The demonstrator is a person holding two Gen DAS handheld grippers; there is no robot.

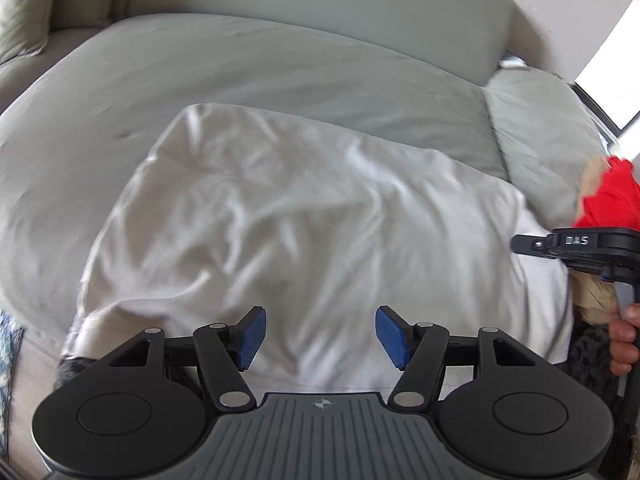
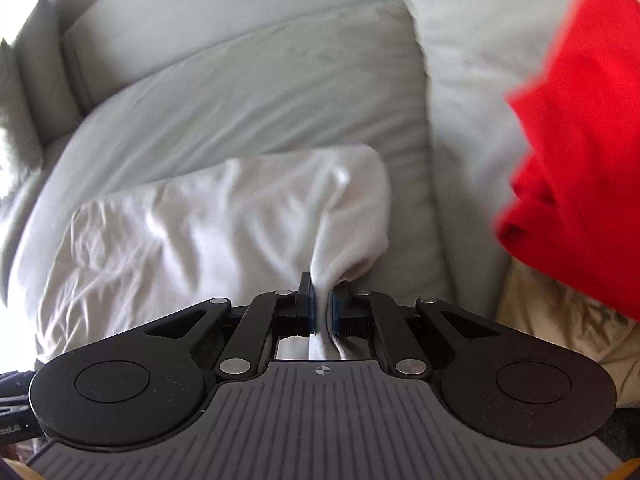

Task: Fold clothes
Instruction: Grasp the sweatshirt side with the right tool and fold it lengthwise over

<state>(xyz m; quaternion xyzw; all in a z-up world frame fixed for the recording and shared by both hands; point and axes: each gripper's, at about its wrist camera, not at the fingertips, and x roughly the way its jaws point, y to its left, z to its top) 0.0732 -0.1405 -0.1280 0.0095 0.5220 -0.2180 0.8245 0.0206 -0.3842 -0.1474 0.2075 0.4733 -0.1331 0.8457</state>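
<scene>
One white garment (image 1: 304, 216) lies spread and wrinkled across the seat of a grey-green sofa (image 1: 256, 64), its near edge hanging toward the front of the cushion. The left claw (image 1: 320, 338) hovers over that near edge with its two blue pads (image 1: 252, 338) set wide apart and nothing between them. The right claw (image 2: 322, 308) is pinched nearly closed on a bunched corner of the same white garment (image 2: 224, 216), a ridge of cloth rising from between its two fingers and running away over the cushion; in the left wrist view the right claw (image 1: 524, 245) shows at the garment's right edge, a bare hand (image 1: 626, 338) gripping its handle below. One red garment (image 2: 580, 152) lies heaped to the right against a loose grey-green cushion (image 2: 468, 80), and one beige cloth (image 2: 560, 320) lies crumpled beneath the red one. A second loose cushion (image 1: 24, 20) sits at the sofa's far left corner. Both views are somewhat blurred.
</scene>
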